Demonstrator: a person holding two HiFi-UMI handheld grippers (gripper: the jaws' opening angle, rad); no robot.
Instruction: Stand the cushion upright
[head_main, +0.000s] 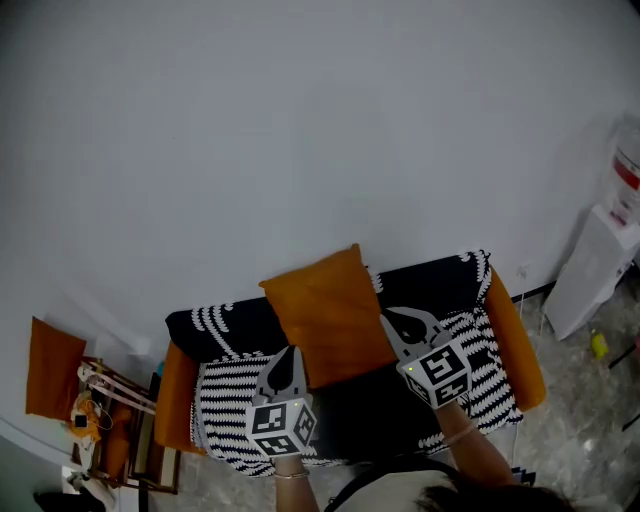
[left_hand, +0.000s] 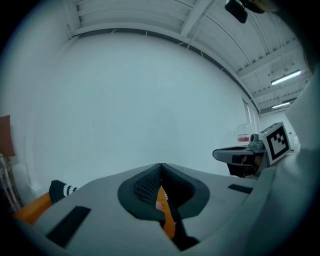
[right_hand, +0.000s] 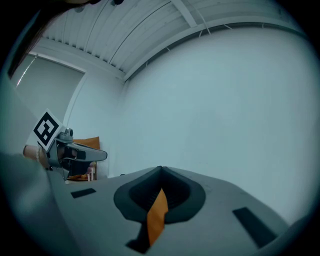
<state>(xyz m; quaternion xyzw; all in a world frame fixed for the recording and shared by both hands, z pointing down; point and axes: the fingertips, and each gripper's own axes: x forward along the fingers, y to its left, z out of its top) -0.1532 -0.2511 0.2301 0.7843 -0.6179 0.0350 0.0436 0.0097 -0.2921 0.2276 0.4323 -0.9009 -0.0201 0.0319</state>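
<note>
An orange cushion is held up over the sofa's seat, its face towards me and its top edge in front of the white wall. My left gripper is shut on the cushion's lower left corner, and my right gripper is shut on its lower right edge. In the left gripper view a strip of orange fabric is pinched between the closed jaws of the left gripper. The right gripper view shows the same: an orange fold inside the right gripper.
The sofa has a black-and-white patterned cover and orange arms. A second orange cushion and a wooden rack stand at the left. A white water dispenser stands at the right on a marble floor.
</note>
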